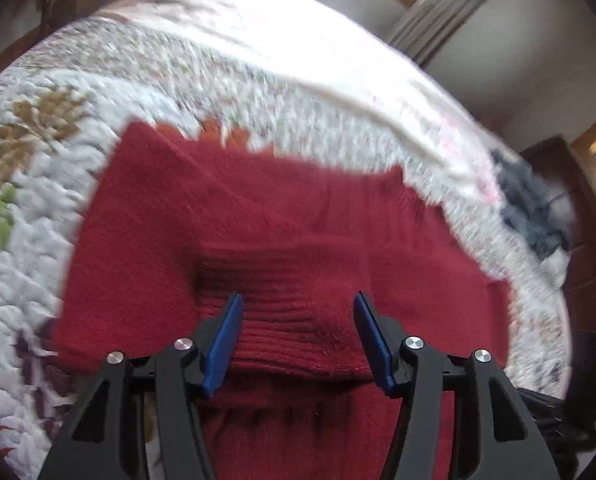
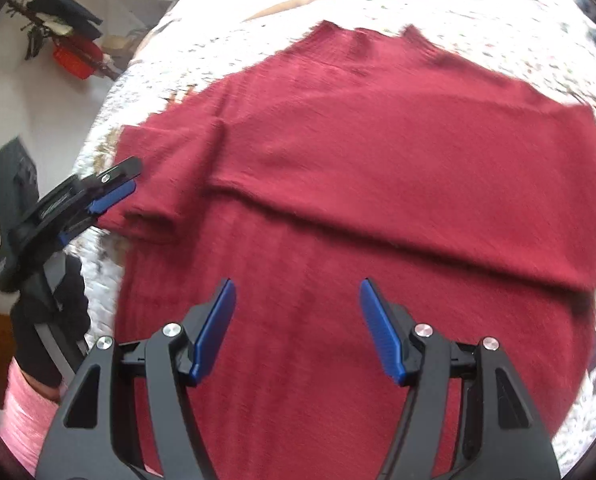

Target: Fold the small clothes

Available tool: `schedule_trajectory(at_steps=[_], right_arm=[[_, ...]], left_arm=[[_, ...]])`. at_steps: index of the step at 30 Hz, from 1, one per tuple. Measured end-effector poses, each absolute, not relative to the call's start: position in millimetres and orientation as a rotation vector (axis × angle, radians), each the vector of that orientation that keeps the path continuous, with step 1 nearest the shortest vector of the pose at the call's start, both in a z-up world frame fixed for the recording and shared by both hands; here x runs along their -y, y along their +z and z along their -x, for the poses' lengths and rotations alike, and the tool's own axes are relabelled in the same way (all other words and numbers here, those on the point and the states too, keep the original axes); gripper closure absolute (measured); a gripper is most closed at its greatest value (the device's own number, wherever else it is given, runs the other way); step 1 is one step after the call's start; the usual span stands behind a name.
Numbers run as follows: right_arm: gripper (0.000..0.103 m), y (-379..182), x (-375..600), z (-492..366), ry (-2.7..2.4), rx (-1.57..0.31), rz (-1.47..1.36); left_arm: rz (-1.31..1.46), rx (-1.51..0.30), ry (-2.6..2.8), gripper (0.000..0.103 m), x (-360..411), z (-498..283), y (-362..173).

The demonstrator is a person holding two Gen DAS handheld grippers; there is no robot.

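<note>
A dark red knit sweater (image 2: pixel 377 168) lies flat on a white quilted bedspread (image 2: pixel 477 12), with one sleeve folded across its body. In the left wrist view the sweater (image 1: pixel 170 240) fills the middle. My left gripper (image 1: pixel 298 296) is open there, its blue pads (image 1: pixel 226 340) straddling the ribbed sleeve cuff (image 1: pixel 294 320) without closing on it. The right wrist view shows the left gripper (image 2: pixel 114 208) at the sweater's left edge by that cuff (image 2: pixel 150 220). My right gripper (image 2: pixel 296 282) is open over the sweater's lower body, holding nothing.
The floral quilt (image 1: pixel 38 208) extends past the sweater on every side. A dark grey garment (image 1: pixel 533 208) lies near the bed's right edge. A curtain (image 1: pixel 429 20) and wooden furniture (image 1: pixel 577 240) stand beyond. A black-gloved hand (image 2: pixel 54 304) and pink sleeve (image 2: pixel 22 408) are at the left.
</note>
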State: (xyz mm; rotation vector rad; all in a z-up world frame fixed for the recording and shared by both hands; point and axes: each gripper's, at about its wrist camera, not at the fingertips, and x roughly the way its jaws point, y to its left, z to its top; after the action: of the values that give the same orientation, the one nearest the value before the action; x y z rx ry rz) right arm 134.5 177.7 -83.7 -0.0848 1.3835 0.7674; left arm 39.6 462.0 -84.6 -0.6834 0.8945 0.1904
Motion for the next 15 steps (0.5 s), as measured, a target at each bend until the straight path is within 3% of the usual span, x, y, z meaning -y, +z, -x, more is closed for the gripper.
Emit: schedule_trajectory(at_steps=[12, 15], right_arm=[[0.040, -110.9, -294.5, -160.6, 0.853, -1.534, -0.001], [0.055, -124.4, -305.9, -163.1, 0.856, -1.577, -0.005]], left_arm=[[0.684, -0.859, 0.320, 0.041, -528.9, 9.4, -67.0], [0.691, -0.859, 0.324, 0.041, -532.3, 12.2, -69.4]])
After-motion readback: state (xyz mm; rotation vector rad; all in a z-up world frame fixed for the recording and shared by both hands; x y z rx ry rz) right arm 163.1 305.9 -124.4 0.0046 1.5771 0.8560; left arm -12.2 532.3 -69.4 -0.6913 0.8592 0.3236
